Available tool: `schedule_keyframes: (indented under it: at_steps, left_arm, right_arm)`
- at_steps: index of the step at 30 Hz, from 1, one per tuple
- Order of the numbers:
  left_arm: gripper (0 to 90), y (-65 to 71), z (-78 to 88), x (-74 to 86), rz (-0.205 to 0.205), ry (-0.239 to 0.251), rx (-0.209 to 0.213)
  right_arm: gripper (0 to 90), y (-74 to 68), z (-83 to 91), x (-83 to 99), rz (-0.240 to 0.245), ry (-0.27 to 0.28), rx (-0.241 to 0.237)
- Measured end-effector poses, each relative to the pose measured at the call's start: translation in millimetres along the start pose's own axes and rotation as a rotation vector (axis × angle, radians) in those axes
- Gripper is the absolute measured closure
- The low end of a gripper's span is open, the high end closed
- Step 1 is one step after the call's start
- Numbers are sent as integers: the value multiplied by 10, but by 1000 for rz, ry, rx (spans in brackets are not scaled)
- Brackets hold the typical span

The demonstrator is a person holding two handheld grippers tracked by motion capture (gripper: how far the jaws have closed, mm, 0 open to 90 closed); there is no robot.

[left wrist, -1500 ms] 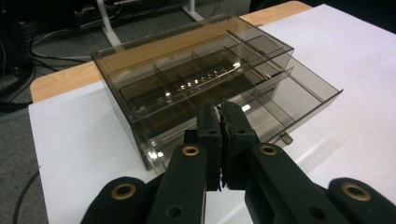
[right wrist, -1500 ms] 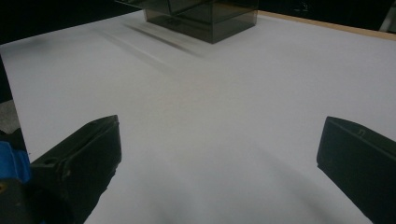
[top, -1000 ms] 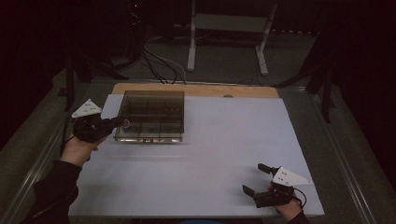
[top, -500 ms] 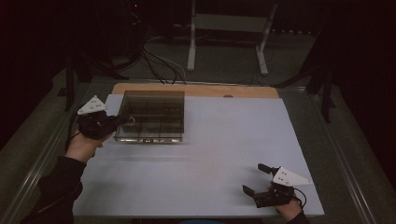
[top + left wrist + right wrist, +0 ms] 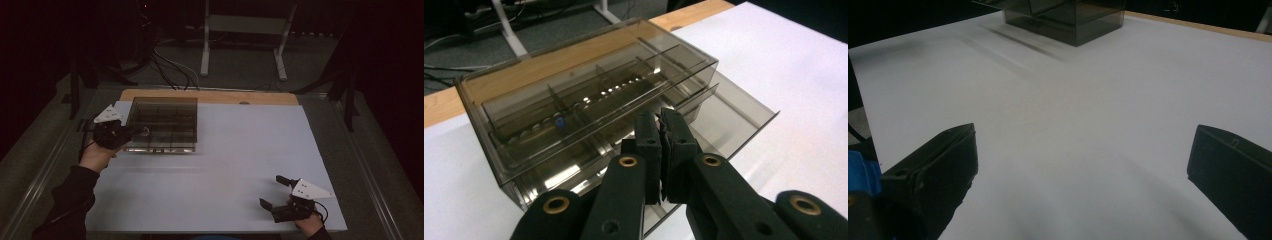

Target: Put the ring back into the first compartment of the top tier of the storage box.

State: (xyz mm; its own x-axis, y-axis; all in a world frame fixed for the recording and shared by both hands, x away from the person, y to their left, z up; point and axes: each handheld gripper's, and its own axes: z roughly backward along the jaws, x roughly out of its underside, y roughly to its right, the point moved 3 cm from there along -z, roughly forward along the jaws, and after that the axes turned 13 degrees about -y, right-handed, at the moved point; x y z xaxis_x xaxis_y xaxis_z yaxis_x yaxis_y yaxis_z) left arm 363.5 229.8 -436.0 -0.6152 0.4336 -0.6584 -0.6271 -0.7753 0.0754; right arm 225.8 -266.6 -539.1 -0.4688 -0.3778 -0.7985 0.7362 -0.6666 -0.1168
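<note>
Smoked-plastic drawer box (image 5: 589, 100), closed left claw (image 5: 663, 131) at its drawer.

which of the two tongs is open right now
The right tongs, near the front right corner of the white table sheet, are open, jaws set wide apart. The left tongs are shut, jaws pressed together at the smoky transparent plastic drawer box.

No readable text, labels, brands or numbers anywhere: none on the smoky plastic organizer box (image 5: 589, 105), the white table (image 5: 240, 165) or either gripper.
</note>
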Motion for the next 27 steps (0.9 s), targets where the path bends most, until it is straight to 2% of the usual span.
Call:
schedule_keyframes:
  at_steps: [14, 20, 22, 27]
  left_arm:
    - [895, -132, -98, 163, 46, -44, -20]
    - [895, -162, -178, 204, 40, -85, -43]
    - [885, -180, -200, 216, 51, -100, -38]
    - [859, -196, -197, 215, 52, -102, -14]
  right_arm:
    - [0, -4, -3, 4, 2, -5, -1]
    - [0, 2, -4, 6, -2, -7, 0]
    - [0, 1, -3, 8, -2, -8, 2]
    - [0, -2, -2, 8, 1, -9, 2]
